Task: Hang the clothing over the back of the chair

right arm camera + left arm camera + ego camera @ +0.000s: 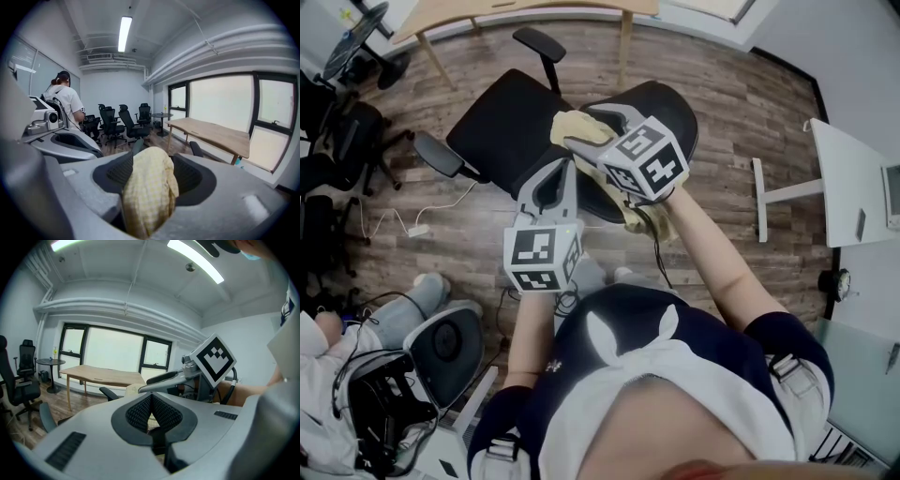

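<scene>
Person's navy-and-white top is closest, both grippers out over the black office chair. Left gripper is pinched closed on nothing. Right gripper is spread wide, with the yellow checked garment bunched loosely between its jaws and lying over the chair's back.

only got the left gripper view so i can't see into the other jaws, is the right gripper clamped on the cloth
Observer: No. The right gripper has its jaws apart, with the yellow checked cloth loose between them.
Operator: is it on the chair
Observer: In the head view it seems to lie across the top of the black chair back, one end toward the seat, the other hanging on the near side.
Operator: where's my left gripper from above
Observer: The left gripper lies right beside the right one, tips near the cloth's seat-side end; I can't tell if they touch it.
</scene>
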The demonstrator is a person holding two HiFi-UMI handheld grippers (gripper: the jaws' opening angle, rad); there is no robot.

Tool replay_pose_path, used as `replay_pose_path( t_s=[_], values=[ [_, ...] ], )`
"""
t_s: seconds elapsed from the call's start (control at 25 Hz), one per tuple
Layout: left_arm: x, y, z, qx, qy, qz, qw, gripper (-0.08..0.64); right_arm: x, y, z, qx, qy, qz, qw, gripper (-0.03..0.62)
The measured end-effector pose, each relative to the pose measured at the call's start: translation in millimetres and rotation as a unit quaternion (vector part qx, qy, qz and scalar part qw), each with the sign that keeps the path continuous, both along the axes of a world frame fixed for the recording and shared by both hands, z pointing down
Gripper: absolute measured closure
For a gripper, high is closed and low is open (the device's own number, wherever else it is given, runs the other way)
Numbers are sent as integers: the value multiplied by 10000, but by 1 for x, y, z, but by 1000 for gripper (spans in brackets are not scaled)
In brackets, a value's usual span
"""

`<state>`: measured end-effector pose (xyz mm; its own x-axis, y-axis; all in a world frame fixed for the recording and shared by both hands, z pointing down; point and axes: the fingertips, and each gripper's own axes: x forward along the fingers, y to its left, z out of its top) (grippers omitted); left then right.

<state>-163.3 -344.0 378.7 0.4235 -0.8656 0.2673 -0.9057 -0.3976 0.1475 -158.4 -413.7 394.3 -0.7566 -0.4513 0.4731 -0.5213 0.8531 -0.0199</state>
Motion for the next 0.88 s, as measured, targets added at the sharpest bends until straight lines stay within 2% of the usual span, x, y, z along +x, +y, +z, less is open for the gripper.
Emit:
replay_pose_path(
  t_s=[0.12,0.24,0.4,0.6,0.72,0.88],
  values=[
    [-2,-1,-6,62,-13,-29,10000,554,3,-2,-25,609,-314,169,9975,327],
    [-7,-1,-11,116,-14,-76,9999,554,6,2,-51,1168,-713,266,9902,328],
    [-10,-2,-19,190,-10,-136,9997,554,7,11,-69,1398,-1081,169,9841,340],
    [-2,-3,-26,260,-47,-147,9995,554,19,19,-78,1474,-1290,185,9805,463],
    [1,-3,-30,296,-55,-147,9994,554,27,25,-87,1612,-1445,230,9760,570],
    [6,-2,-33,327,-48,-140,9994,554,34,36,-98,1653,-1660,151,9721,592]
  ],
)
